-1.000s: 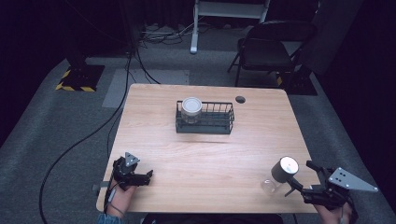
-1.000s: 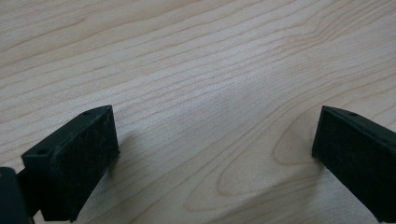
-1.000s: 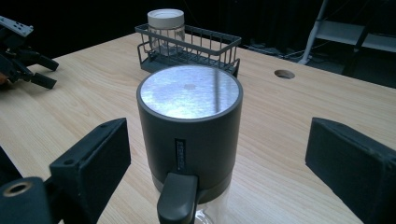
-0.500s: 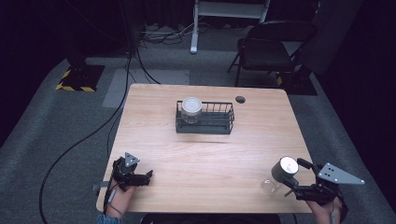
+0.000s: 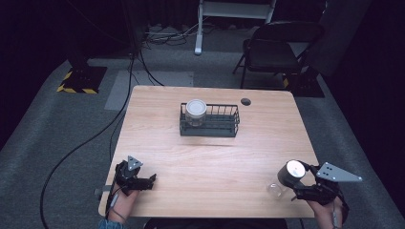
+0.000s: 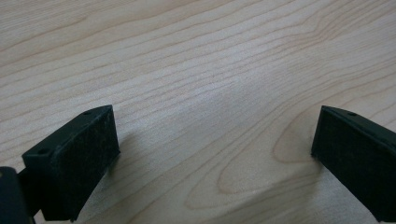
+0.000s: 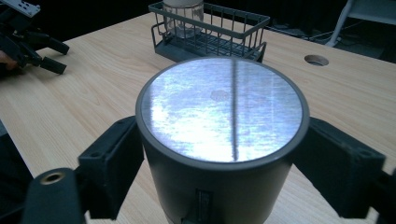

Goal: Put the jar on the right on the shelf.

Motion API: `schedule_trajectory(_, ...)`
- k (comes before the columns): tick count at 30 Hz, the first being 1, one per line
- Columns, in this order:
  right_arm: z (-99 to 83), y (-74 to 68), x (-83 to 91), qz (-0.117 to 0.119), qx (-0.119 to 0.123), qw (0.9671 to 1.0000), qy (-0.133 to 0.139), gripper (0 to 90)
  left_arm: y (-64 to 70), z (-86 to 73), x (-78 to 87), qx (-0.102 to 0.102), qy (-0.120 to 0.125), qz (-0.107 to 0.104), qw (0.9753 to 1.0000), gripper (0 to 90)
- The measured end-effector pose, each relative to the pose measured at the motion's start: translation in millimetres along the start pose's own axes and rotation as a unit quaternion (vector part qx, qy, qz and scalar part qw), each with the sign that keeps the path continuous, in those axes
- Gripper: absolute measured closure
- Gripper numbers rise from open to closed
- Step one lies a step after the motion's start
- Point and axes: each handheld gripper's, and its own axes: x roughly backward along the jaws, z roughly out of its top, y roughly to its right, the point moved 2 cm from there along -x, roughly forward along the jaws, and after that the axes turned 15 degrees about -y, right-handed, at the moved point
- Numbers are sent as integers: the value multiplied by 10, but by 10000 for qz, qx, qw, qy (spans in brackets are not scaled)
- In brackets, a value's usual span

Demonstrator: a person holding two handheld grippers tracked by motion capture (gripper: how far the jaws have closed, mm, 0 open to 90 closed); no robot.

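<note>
Near the table's (image 5: 210, 157) front right corner, the right gripper (image 5: 300, 183) has drawn the grey-lidded jar (image 5: 290, 173) slightly nearer, fingers clenched on it, while the left gripper (image 5: 143, 181) rests released.

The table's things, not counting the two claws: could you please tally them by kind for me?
Jars with metal lids: 2, one in the wire basket, one held by the right claw.
Wire baskets: 1.
Total: 3.
</note>
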Motion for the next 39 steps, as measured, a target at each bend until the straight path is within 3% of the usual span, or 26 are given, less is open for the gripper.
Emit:
schedule_trajectory(5, 13, 4, -9, 64, -18, 9999, -82, 306, 0, -1, 1, 0, -1, 1, 10000, 7)
schedule_trajectory(19, 93, -9, 26, -51, 32, 9995, -318, 318, 0, 0, 0, 2, 0, 1, 10000, 7)
schedule_trajectory(39, 458, 45, 41, -64, 193, 9984, -519, 318, 0, -1, 1, 1, 0, 3, 10000, 7)
